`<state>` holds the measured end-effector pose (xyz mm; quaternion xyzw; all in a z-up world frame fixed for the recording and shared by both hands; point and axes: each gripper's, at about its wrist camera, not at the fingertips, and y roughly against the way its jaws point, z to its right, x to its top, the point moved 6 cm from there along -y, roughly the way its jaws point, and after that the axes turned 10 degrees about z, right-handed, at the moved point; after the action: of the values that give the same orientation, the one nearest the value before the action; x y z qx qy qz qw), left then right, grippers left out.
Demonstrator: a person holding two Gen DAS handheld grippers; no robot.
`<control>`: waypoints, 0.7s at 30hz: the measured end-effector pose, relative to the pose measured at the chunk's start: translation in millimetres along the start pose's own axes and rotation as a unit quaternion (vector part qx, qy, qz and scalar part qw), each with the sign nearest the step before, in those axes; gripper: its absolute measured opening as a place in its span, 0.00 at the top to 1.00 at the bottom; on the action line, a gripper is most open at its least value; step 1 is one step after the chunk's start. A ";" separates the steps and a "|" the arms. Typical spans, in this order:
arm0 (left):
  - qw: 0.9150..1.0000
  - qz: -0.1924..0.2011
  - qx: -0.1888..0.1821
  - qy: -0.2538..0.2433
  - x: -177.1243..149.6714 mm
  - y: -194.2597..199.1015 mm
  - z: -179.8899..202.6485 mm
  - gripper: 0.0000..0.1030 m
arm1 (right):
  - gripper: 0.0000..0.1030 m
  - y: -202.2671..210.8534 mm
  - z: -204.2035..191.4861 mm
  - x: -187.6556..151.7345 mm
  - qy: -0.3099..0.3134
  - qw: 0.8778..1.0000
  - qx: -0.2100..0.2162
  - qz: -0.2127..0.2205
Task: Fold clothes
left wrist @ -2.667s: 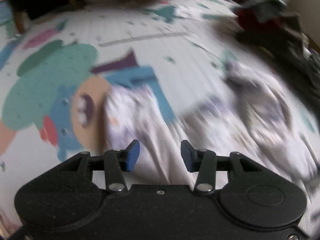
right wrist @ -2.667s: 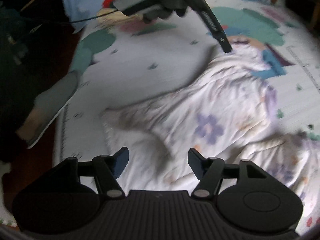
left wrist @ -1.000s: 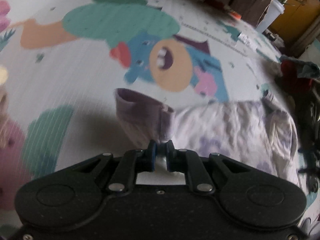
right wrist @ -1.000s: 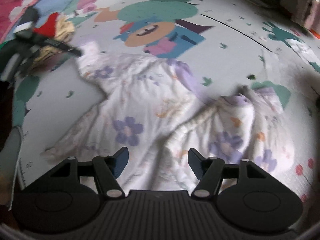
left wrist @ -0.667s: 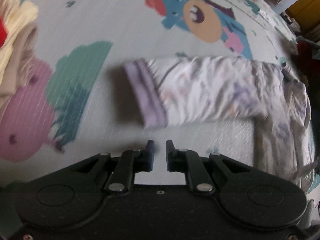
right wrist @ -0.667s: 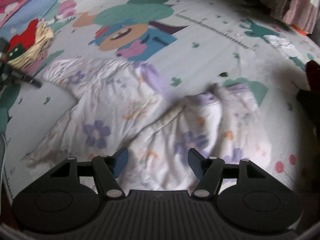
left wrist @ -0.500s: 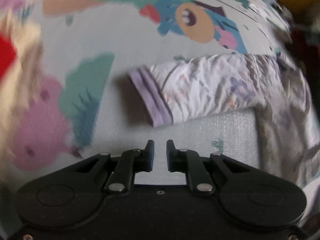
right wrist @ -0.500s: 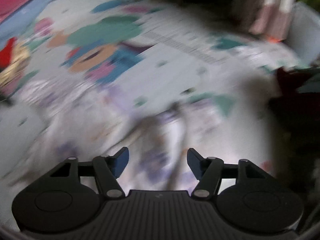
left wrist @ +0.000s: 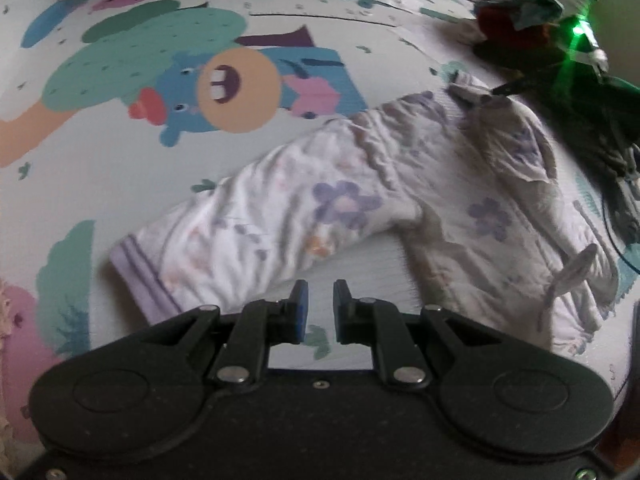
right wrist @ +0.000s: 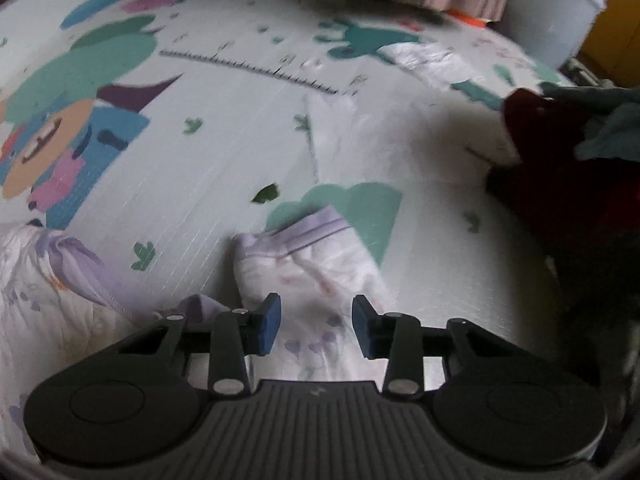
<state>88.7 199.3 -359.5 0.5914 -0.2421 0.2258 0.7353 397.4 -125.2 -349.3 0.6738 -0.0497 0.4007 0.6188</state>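
While the garment (left wrist: 360, 200) lies spread on the mat (left wrist: 120, 168), white with purple flowers, one sleeve is laid out straight toward the left gripper (left wrist: 318, 306) and ends in a purple cuff (left wrist: 140, 280) just beside it. Nothing is held by that gripper: its jaws are nearly closed, a narrow gap is left between the blue pads, and only bare mat is seen through it. In the right wrist view the other sleeve (right wrist: 316, 280) is seen bunched below the right gripper (right wrist: 316, 326), its cuff (right wrist: 304, 232) lying farther out over a green patch. The right jaws are closing, with cloth seen between them, though the pads are not yet pressed on it. A thin, limp, light fabric is judged here: it will crease, sag and drag on the mat when lifted, and no shape will be kept. A hold is best taken at the cuffs or seams, where the layers are doubled and firmer. A dark clothes pile (right wrist: 580, 168) lies well to the right.
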 end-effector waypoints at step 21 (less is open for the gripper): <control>1.000 -0.017 -0.014 0.012 -6.8 -6.5 6.3 0.89 | 0.87 30.1 -1.5 8.2 -0.056 0.996 0.072 0.025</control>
<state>86.9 191.6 -367.5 0.5822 -0.2263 0.2169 0.7502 385.3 -127.3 -320.6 0.7366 -0.0721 0.3801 0.5547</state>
